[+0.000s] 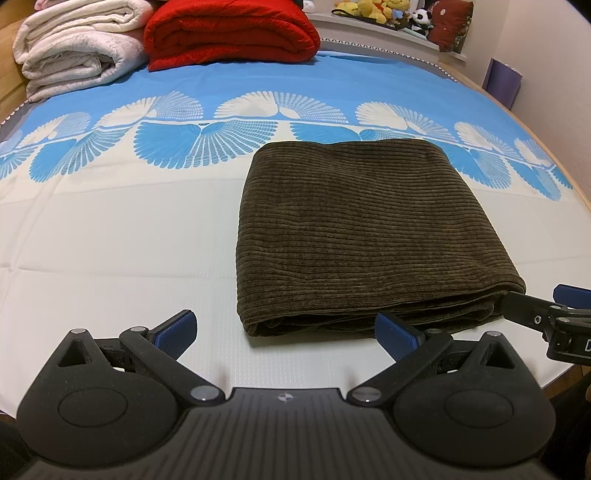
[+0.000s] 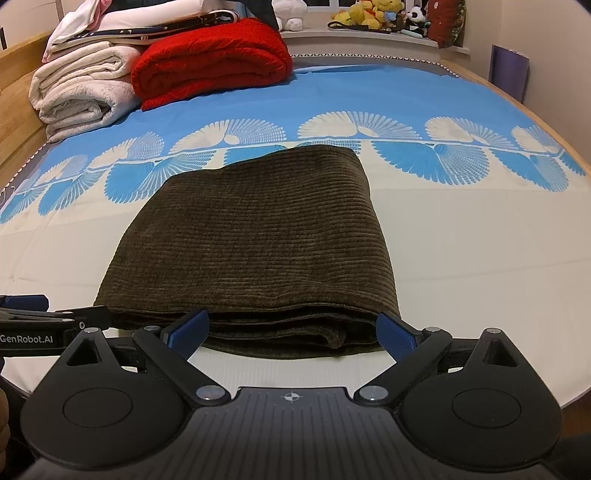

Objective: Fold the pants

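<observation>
The dark olive corduroy pants [image 1: 354, 229] lie folded into a thick rectangle on the bed, also seen in the right wrist view [image 2: 258, 240]. My left gripper [image 1: 286, 334] is open and empty, just in front of the stack's near left corner. My right gripper [image 2: 291, 334] is open and empty, its blue pads [image 2: 188, 330] on either side of the stack's near folded edge without gripping it. The right gripper also shows at the right edge of the left wrist view [image 1: 546, 317]; the left one shows at the left edge of the right wrist view [image 2: 48, 317].
The bed sheet [image 1: 110, 240] is white near me and blue with fan patterns farther off. A red folded blanket [image 1: 229, 33] and white folded blankets [image 1: 77, 48] sit at the far left. Plush toys [image 2: 373, 14] line a shelf behind. The bed's wooden edge [image 1: 576, 177] curves on the right.
</observation>
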Action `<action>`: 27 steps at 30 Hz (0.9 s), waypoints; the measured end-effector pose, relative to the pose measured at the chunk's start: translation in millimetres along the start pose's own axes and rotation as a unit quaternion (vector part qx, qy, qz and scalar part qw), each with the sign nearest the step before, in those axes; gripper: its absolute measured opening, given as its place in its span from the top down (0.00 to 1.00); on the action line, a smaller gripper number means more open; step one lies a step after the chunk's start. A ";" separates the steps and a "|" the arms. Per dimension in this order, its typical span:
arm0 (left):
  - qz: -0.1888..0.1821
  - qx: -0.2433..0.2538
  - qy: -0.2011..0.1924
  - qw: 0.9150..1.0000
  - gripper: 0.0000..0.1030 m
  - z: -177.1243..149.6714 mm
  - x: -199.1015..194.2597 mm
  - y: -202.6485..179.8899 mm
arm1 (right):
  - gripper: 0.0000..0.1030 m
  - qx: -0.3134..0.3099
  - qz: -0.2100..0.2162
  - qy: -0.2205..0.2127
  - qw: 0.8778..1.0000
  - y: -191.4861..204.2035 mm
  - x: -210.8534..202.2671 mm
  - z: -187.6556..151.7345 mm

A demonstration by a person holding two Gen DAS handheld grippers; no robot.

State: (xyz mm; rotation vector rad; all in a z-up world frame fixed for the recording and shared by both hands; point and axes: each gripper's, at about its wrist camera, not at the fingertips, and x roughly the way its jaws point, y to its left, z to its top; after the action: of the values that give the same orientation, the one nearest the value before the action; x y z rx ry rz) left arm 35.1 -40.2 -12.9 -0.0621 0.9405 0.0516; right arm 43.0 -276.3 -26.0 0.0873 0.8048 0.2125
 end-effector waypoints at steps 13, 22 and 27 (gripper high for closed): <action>-0.003 0.005 -0.001 1.000 0.00 -0.1 -0.3 -1.1 | 0.06 0.000 0.001 0.001 1.000 0.5 0.7 -1.2; -0.004 0.007 -0.002 1.000 0.00 0.1 0.0 -1.9 | 0.06 0.000 0.002 0.002 1.000 1.1 1.1 -3.0; -0.004 0.006 -0.002 1.000 0.00 -0.1 0.0 -1.8 | 0.06 0.001 0.002 0.002 1.000 2.0 0.8 -4.4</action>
State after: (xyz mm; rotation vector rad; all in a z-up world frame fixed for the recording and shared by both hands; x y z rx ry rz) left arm 35.1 -42.0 -12.9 -0.0537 0.9365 0.0391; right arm 40.0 -274.2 -29.4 0.0897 0.8098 0.2159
